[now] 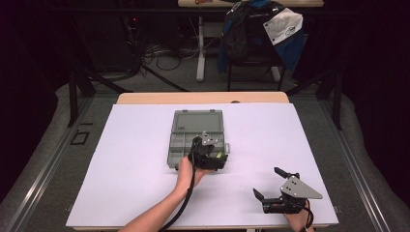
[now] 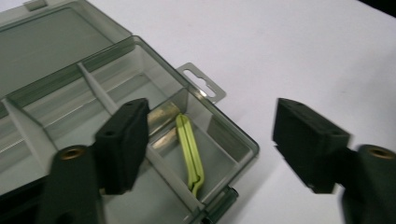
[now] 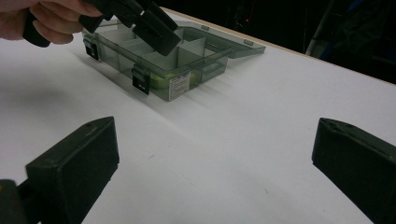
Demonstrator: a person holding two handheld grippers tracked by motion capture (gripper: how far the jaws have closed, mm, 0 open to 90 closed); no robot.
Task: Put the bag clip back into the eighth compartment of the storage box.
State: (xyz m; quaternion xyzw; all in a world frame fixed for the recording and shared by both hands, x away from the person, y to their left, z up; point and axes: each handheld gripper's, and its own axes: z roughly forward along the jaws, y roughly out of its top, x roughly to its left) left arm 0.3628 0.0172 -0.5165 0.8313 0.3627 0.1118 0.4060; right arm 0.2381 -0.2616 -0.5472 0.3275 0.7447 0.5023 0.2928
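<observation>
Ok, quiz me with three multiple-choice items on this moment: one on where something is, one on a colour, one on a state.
1. Where does the clip lie?
A. In a corner compartment of the box
B. On the white sheet
C. In the lid

2. What colour is the clip?
A. Red
B. Yellow-green
C. Blue

3. How does the left gripper stand?
A. Shut on the clip
B. Shut on the lid
C. Open above the box

Answers: 1 A, the left gripper view shows it lying between the dividers by the corner latch. 2 B, it is plainly yellow-green against the grey plastic. 3 C, the jaws stand wide apart with nothing between them.
</observation>
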